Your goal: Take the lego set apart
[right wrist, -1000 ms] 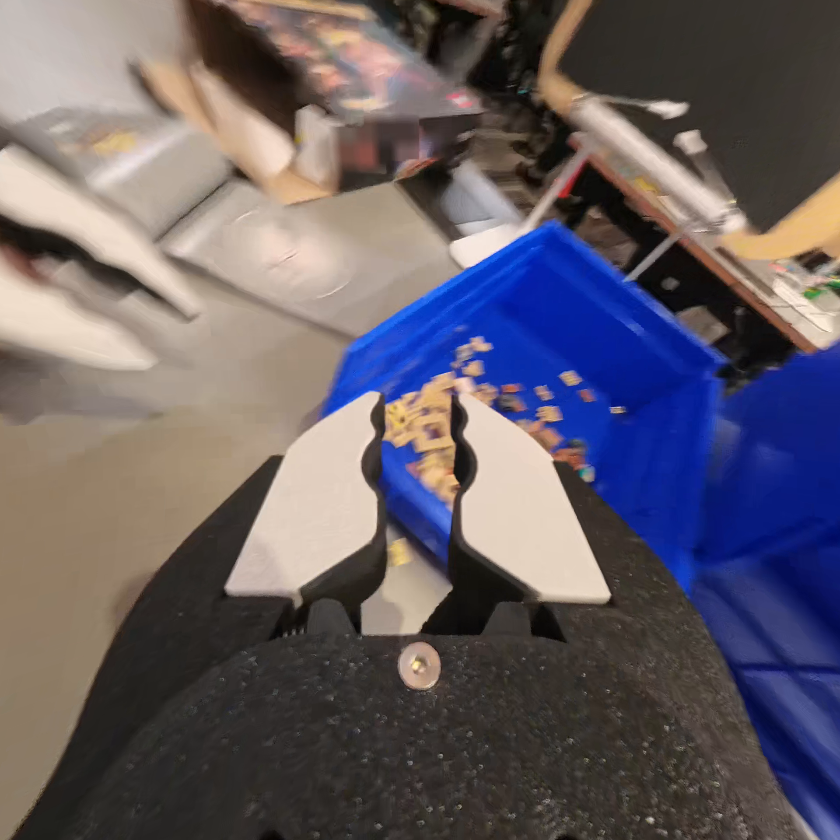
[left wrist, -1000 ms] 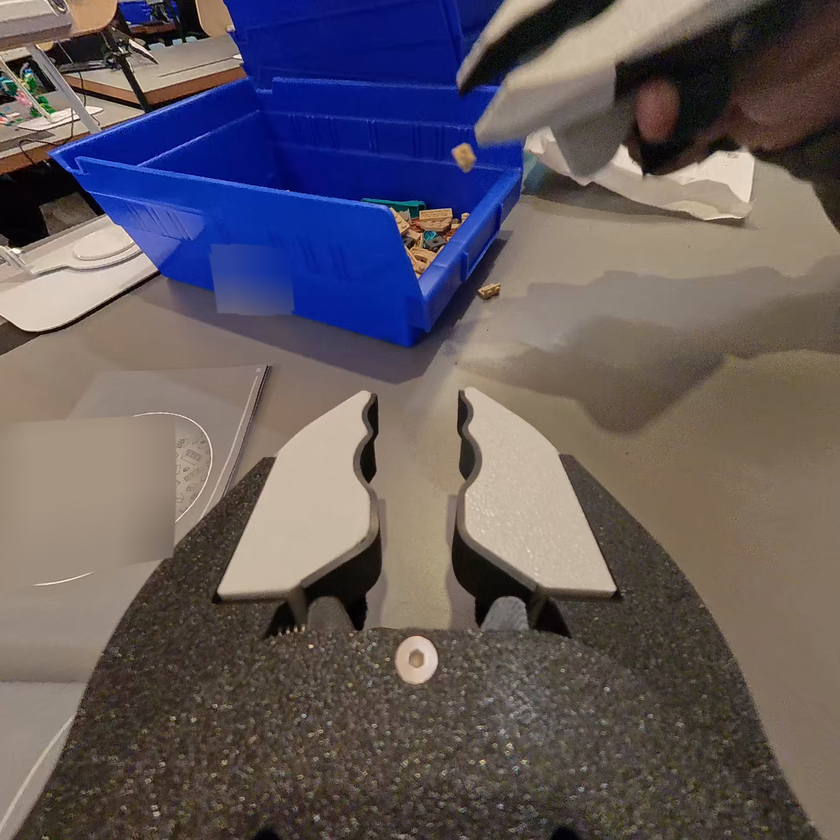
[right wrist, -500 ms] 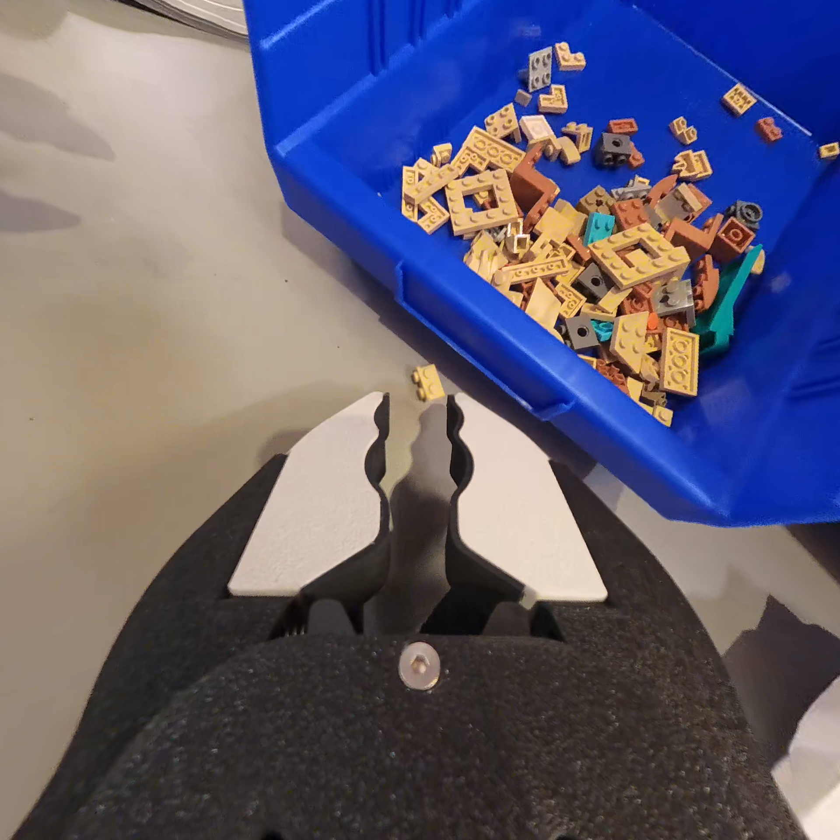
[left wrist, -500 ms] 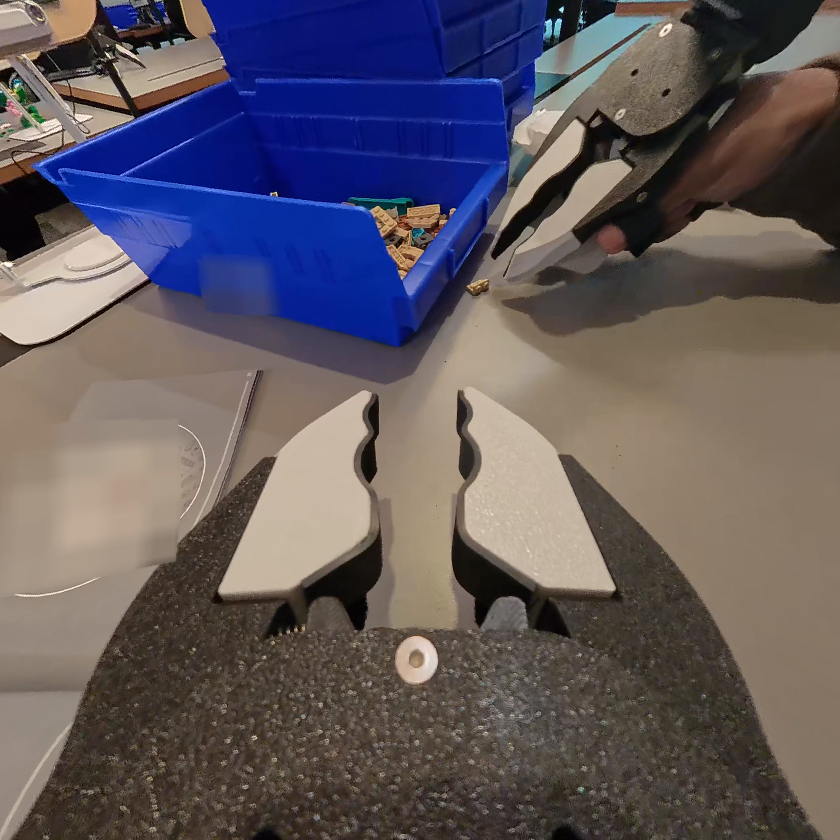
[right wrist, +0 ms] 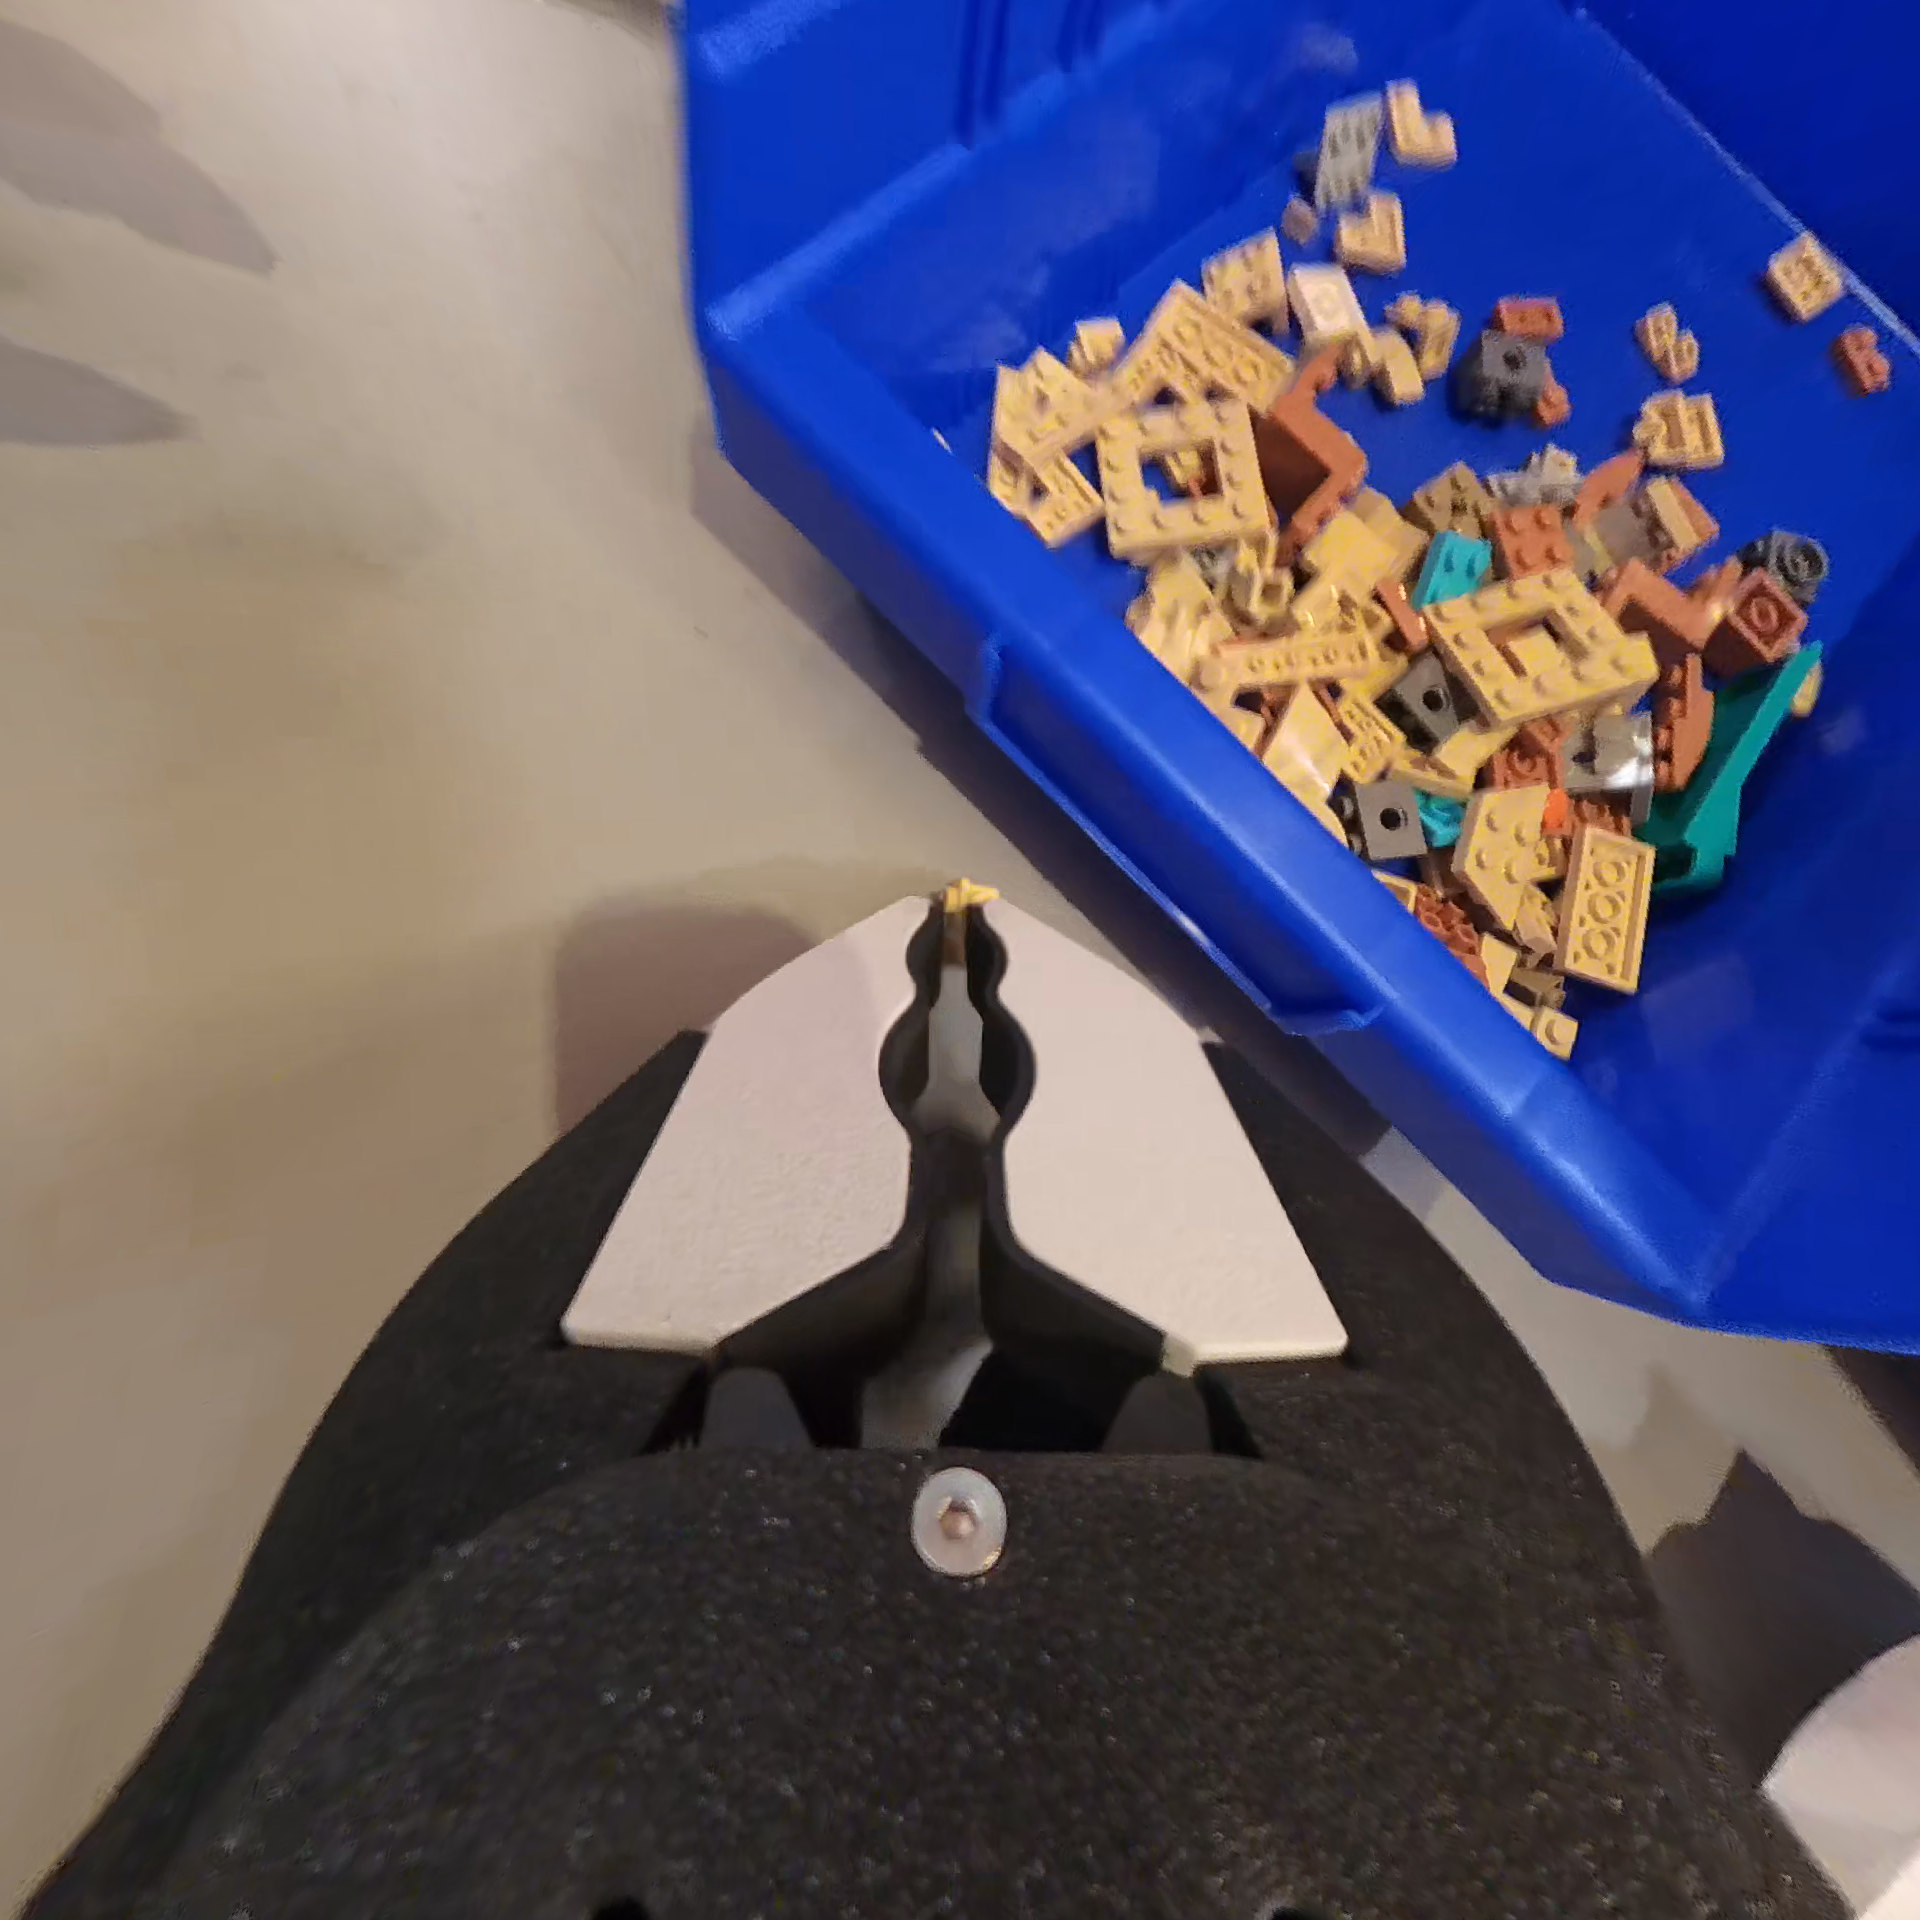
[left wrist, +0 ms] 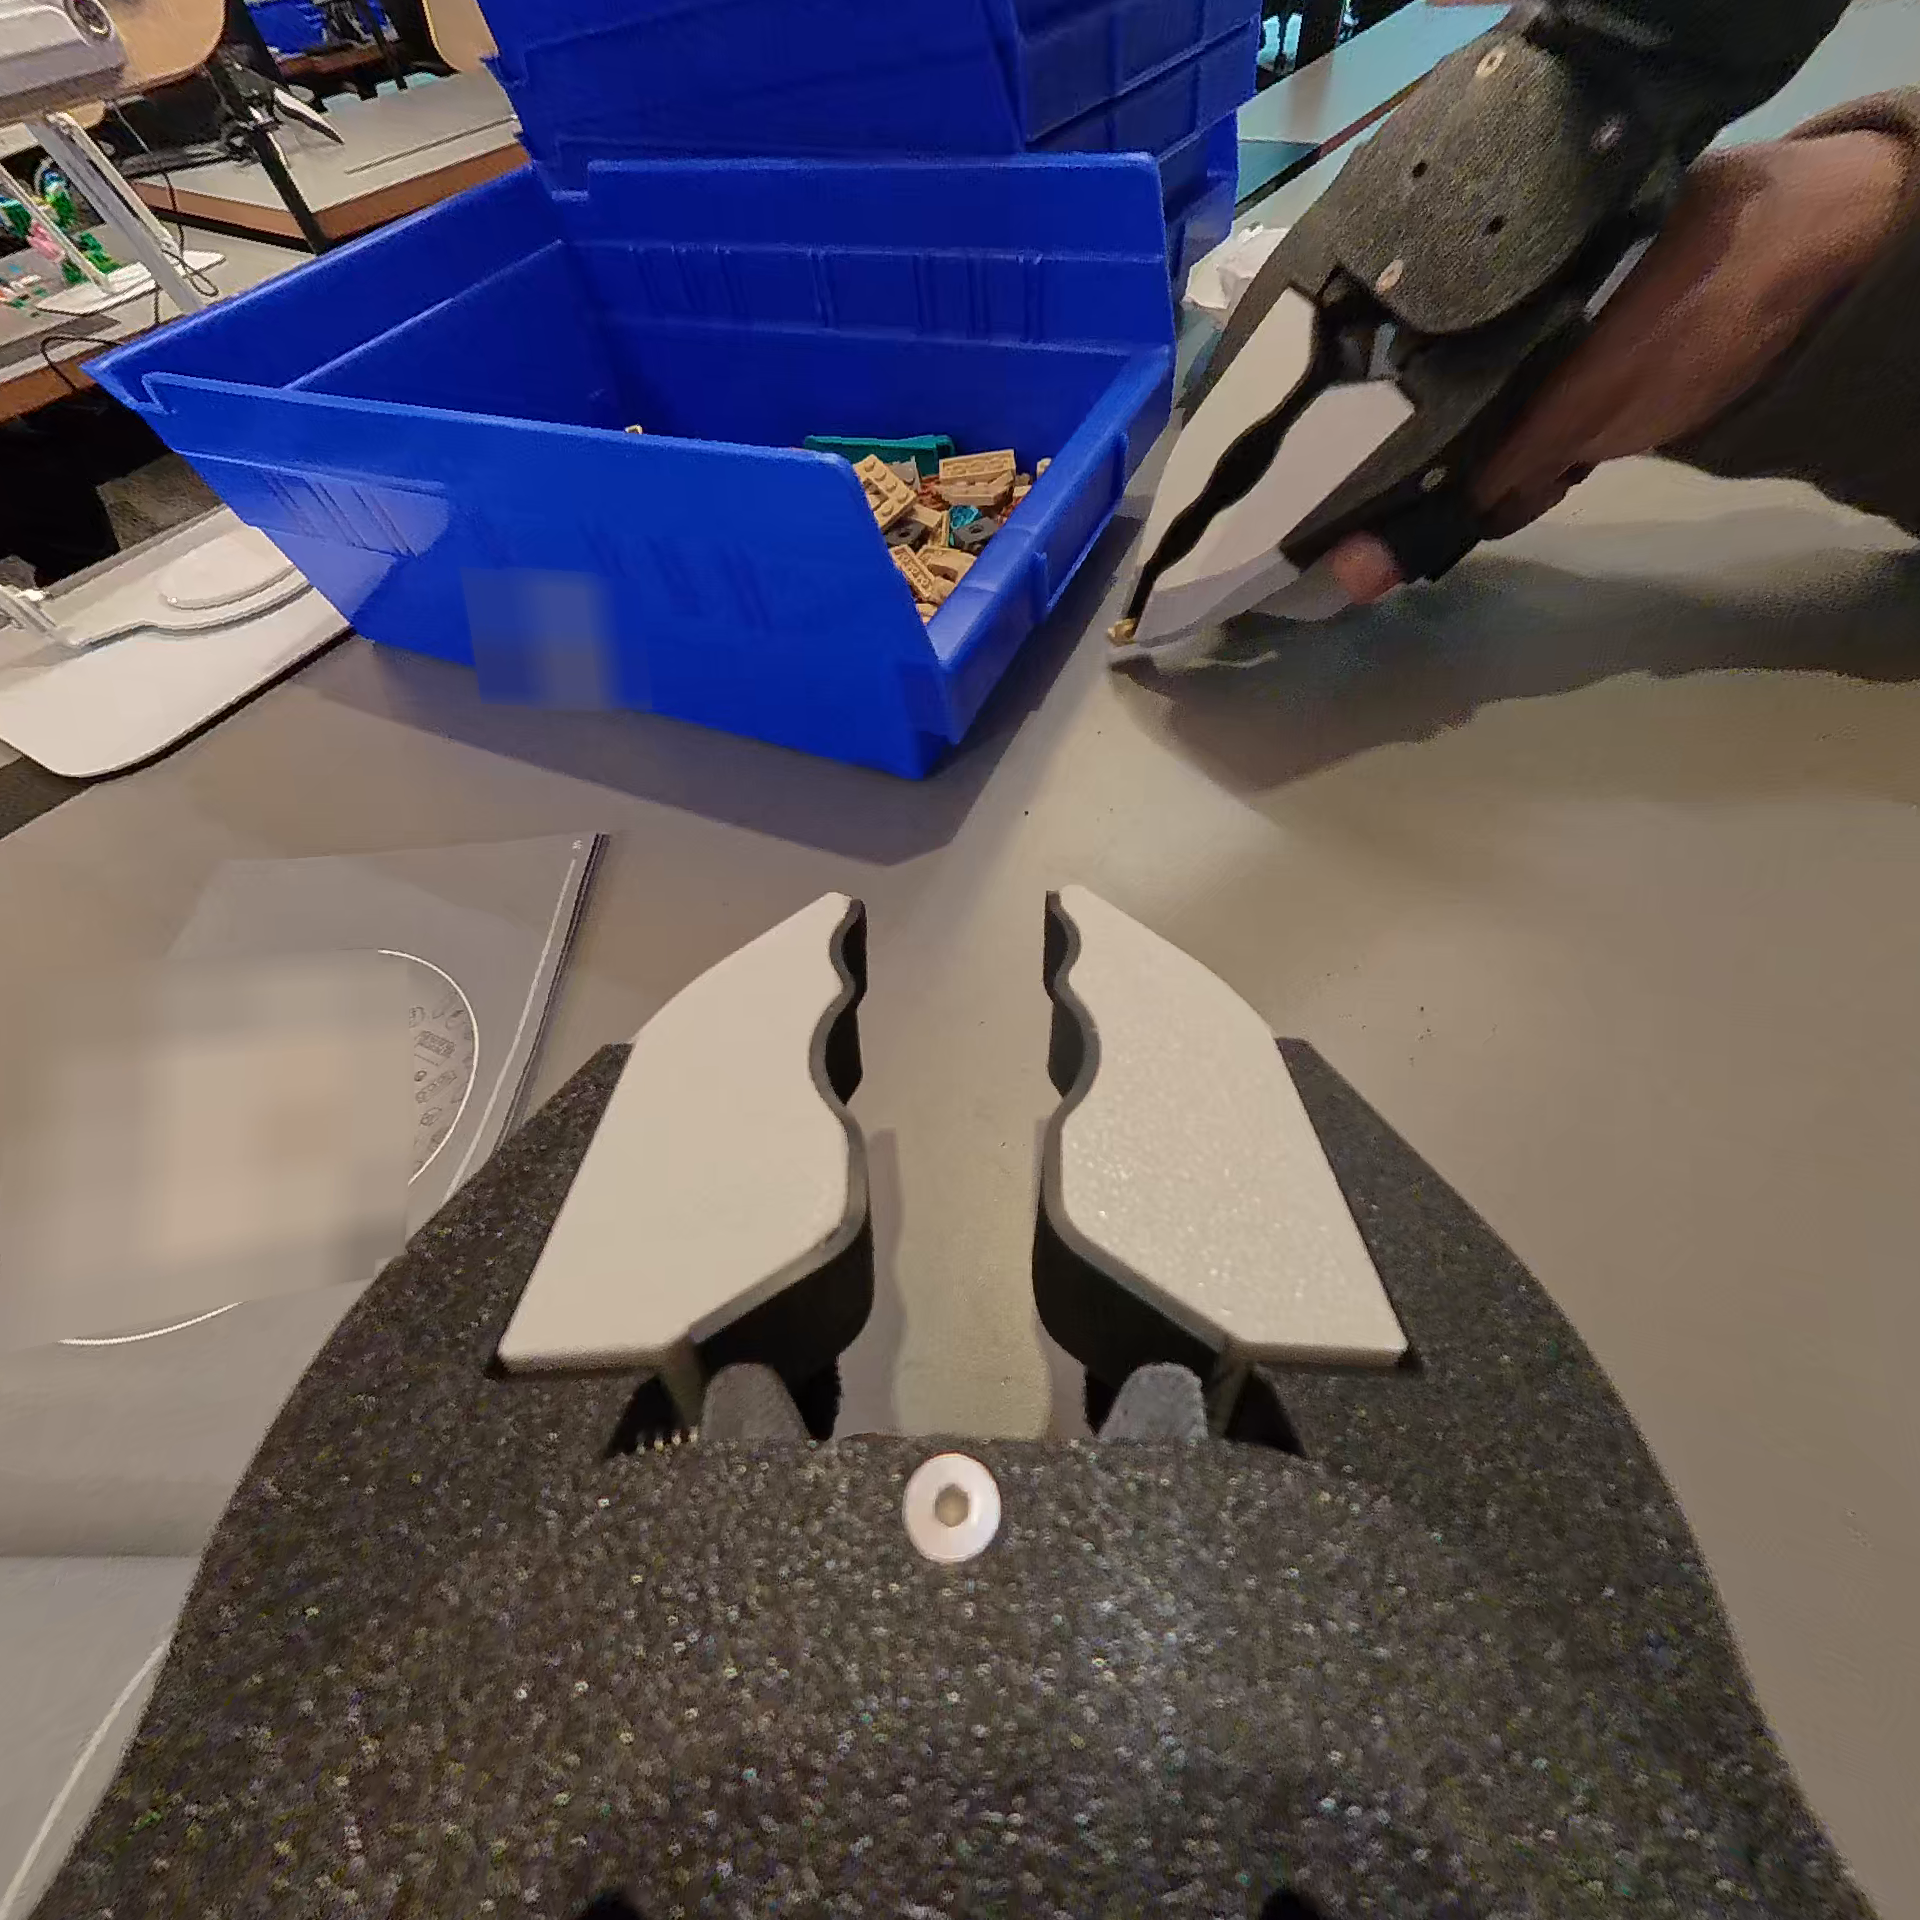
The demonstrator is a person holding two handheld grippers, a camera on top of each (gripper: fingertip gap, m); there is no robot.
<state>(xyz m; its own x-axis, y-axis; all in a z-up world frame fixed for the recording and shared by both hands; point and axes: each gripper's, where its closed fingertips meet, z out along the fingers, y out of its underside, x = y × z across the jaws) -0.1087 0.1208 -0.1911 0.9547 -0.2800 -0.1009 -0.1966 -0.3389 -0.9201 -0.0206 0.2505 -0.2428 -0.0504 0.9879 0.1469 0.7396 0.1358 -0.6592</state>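
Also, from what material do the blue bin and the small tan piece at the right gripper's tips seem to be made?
Blue bin: apparently moulded plastic, smooth and a little glossy; it has soft highlights, ribbed walls and rounded rims.
Small tan piece: probably hard plastic like the studded bricks in the bin, same tan colour; too small and blurred to judge its finish. The right gripper pinches it.

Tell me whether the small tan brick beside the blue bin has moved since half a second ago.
Cannot tell: the tan brick remains beside the blue bin, now pinched between the right gripper's fingertips.

Blue bin: far corners cut off by frame edge; tan piece mostly hidden between fingers; booklet partly blurred; stacked bins cropped at top.
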